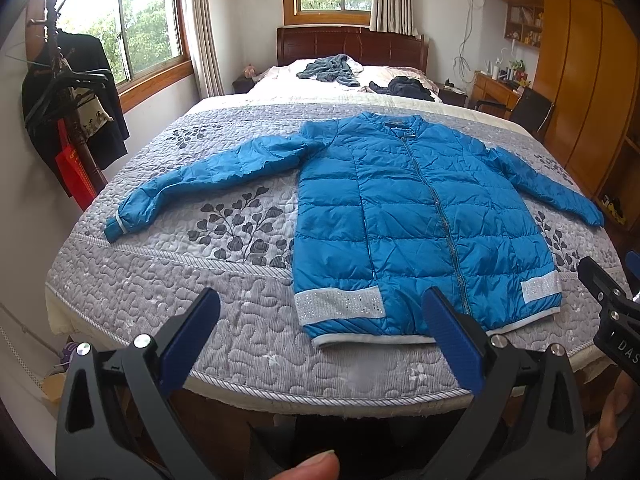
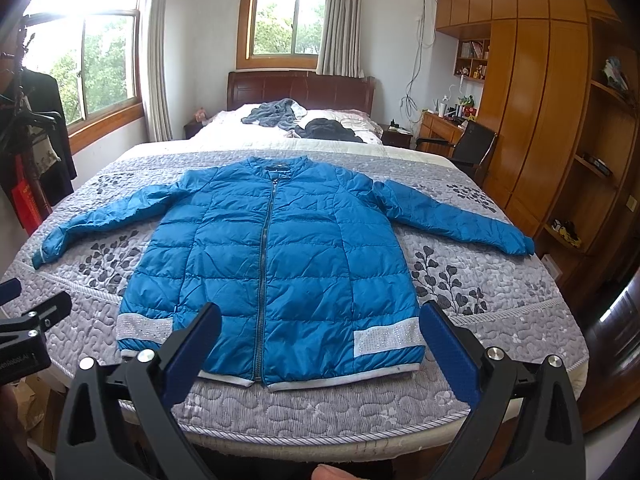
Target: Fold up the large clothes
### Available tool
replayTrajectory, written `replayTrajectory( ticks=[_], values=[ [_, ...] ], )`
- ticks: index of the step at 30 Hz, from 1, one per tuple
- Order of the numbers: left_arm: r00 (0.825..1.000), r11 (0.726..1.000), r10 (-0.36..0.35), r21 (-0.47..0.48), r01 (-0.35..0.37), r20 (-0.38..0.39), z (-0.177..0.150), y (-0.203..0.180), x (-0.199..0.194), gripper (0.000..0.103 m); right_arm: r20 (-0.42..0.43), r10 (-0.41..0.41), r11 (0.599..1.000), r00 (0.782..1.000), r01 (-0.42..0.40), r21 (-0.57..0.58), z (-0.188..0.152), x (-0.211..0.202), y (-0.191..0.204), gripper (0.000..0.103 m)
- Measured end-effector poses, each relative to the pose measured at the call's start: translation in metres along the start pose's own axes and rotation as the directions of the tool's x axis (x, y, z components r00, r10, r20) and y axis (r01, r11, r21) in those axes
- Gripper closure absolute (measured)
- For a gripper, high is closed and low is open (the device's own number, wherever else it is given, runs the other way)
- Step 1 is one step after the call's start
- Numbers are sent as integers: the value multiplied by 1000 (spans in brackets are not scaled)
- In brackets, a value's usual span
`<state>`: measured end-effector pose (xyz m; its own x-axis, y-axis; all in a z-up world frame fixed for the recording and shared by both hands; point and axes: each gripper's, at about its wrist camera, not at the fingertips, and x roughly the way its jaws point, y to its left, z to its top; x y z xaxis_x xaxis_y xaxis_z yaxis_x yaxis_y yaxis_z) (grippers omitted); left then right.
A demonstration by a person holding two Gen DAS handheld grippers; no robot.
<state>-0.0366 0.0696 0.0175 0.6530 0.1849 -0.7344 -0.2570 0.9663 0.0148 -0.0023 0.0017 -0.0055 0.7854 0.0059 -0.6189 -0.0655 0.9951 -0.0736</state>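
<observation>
A blue quilted jacket point(image 1: 416, 216) point(image 2: 272, 256) lies flat and zipped on the bed, collar toward the headboard, both sleeves spread out sideways. Sparkly white bands mark its hem. My left gripper point(image 1: 322, 300) is open, held above the foot of the bed just short of the hem's left corner, holding nothing. My right gripper point(image 2: 320, 312) is open too, hovering before the hem's middle and right part, empty. The right gripper's body shows at the right edge of the left wrist view, and the left one's at the left edge of the right wrist view.
The bed point(image 1: 168, 300) has a grey patterned quilt. Grey and dark clothes point(image 1: 332, 68) lie near the wooden headboard. A coat rack with dark garments point(image 1: 68, 112) stands left. A desk, chair point(image 2: 472, 148) and wooden wardrobes stand right.
</observation>
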Motion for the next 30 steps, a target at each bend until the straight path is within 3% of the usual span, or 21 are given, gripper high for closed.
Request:
replayTrajectory(
  ticks=[30],
  values=[
    [1000,1000,0,1,0,6,0,0,-1,3,-1,2,1000,1000,-2,-7,0,1,1,4]
  ],
)
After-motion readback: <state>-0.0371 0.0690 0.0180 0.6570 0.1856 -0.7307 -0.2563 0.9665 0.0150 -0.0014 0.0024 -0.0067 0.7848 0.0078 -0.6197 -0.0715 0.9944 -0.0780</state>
